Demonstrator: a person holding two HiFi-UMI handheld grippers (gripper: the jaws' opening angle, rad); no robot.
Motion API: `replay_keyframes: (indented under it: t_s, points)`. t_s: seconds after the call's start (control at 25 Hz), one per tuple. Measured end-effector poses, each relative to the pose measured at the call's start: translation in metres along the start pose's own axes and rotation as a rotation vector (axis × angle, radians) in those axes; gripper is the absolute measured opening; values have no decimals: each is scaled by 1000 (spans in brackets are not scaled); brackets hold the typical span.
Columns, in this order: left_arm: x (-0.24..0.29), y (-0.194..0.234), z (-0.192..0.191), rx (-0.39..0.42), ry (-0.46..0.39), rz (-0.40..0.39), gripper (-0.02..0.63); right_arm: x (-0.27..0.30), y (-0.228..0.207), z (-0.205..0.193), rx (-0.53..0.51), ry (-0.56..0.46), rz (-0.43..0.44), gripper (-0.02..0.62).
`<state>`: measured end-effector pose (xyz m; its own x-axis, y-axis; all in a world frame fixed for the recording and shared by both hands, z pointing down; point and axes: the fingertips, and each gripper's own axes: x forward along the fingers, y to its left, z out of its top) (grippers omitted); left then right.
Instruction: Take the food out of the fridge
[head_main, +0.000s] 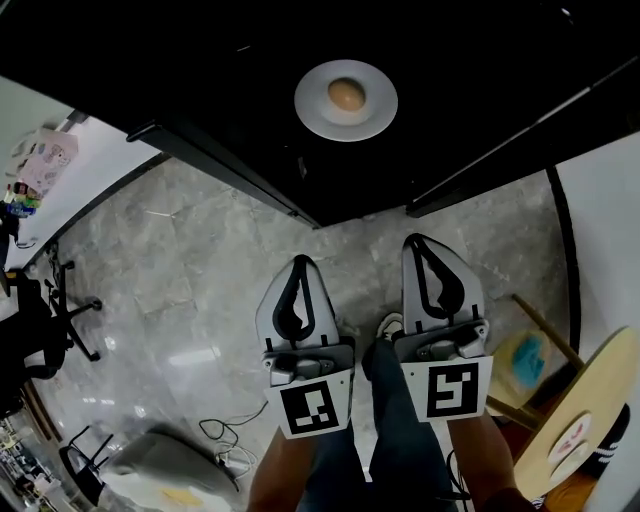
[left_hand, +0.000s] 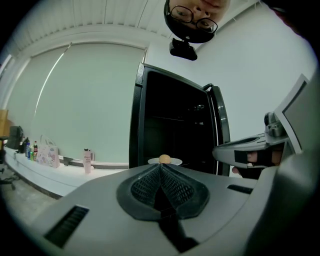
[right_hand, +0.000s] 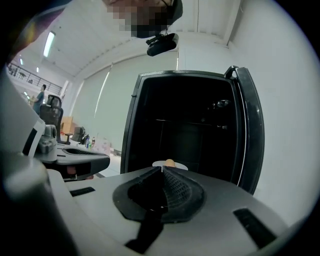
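Observation:
A white plate (head_main: 320, 112) with a small tan bun (head_main: 346, 95) on it sits inside the dark, open fridge (head_main: 250, 60). Both grippers hover side by side over the grey floor, short of the fridge's front edge. My left gripper (head_main: 301, 262) is shut with nothing in it, and my right gripper (head_main: 421, 242) is shut and empty too. In the left gripper view the plate (left_hand: 152, 161) and bun (left_hand: 164, 159) show just beyond the closed jaw tips (left_hand: 160, 165). In the right gripper view the plate (right_hand: 181, 166) and bun (right_hand: 170, 162) lie past the closed tips (right_hand: 163, 168).
The fridge doors stand open to either side (head_main: 215, 165) (head_main: 500, 160). A white counter (head_main: 60, 175) with bottles runs at the left. An office chair (head_main: 45, 320), a grey bag (head_main: 165, 470) and cables lie on the floor. A wooden stool (head_main: 585, 410) stands at the right.

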<state>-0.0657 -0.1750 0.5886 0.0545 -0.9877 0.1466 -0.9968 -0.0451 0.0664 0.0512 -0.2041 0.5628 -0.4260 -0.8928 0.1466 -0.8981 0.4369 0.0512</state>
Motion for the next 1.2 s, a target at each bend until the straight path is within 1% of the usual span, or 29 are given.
replay_keyframes:
  t_s: [0.12,0.24,0.44,0.56,0.72,0.84,0.92,1.04,1.12,1.2]
  points:
    - [4,7,-13,-2,0,13,12,9,3,-10,15,2,3,23]
    - [7,11,-18,-8,-5,25,14,14,2,-16,29,10,1,23]
    - [12,13,-14,-10,-20,27,14,17,3,-19,46,17,8,23]
    - [16,15,-10,-6,-24,25,12,20,5,-17,51,5,20,24]
    - [20,16,-2,26,-56,9,12,26,7,-16,59,4,30,24]
    - [23,15,3,26,-78,9,12,30,9,-17,86,3,49,25]
    - [23,16,-1,11,-53,15,12,32,9,-19,93,2,51,25]
    - [22,15,3,54,-70,-9,12,35,7,-19,96,2,47,25]
    - [23,14,4,65,-74,-11,12,35,6,-22,82,12,65,25]
    - [23,15,4,65,-72,-8,12,36,6,-27,73,28,100,25]
